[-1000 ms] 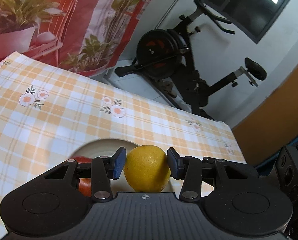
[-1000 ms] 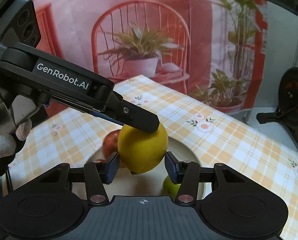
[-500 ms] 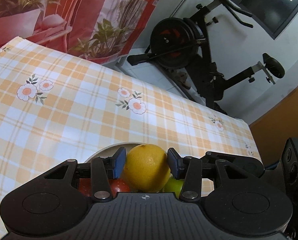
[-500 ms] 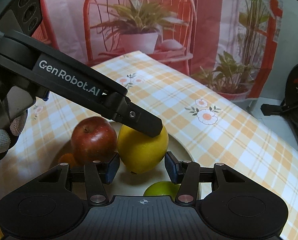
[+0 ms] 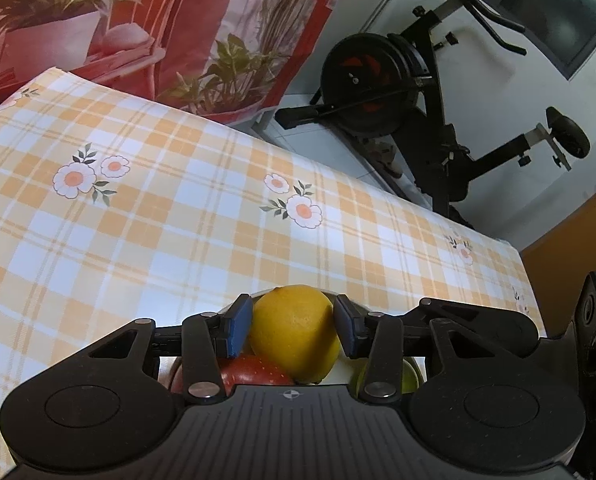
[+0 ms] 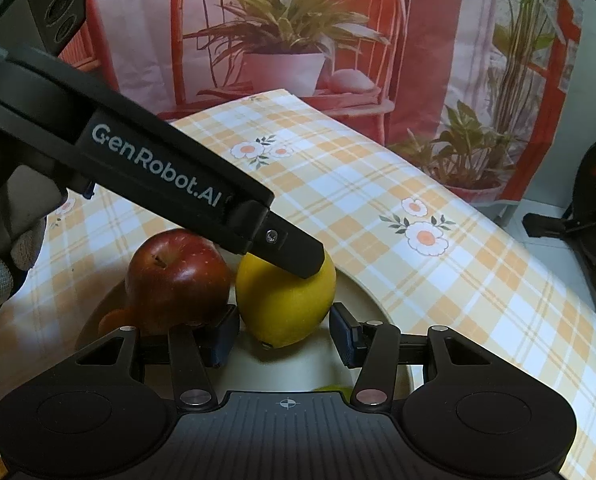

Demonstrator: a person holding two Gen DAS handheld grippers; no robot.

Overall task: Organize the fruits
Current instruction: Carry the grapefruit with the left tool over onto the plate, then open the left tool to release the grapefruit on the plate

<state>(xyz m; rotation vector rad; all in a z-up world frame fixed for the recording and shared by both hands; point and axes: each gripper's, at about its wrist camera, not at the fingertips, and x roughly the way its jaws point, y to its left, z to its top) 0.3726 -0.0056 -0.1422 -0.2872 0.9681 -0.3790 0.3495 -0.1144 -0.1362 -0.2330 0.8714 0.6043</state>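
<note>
1. Yellow lemon (image 5: pixel 296 334), clamped in our left hand-held gripper (image 5: pixel 294 330), has come down onto the plate (image 6: pixel 372 298) beside the red apple (image 6: pixel 176 278).
2. Our right hand-held gripper (image 6: pixel 284 336) stands apart, empty; release comes next.

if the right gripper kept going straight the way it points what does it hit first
Most likely the yellow lemon sitting just ahead between its fingertips, which the left gripper holds over the plate. The right gripper looks barely short of it; depth is unclear.

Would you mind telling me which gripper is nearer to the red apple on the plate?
Hard to separate. The left gripper grips the lemon right beside the red apple; the right gripper has one finger just in front of it.
</note>
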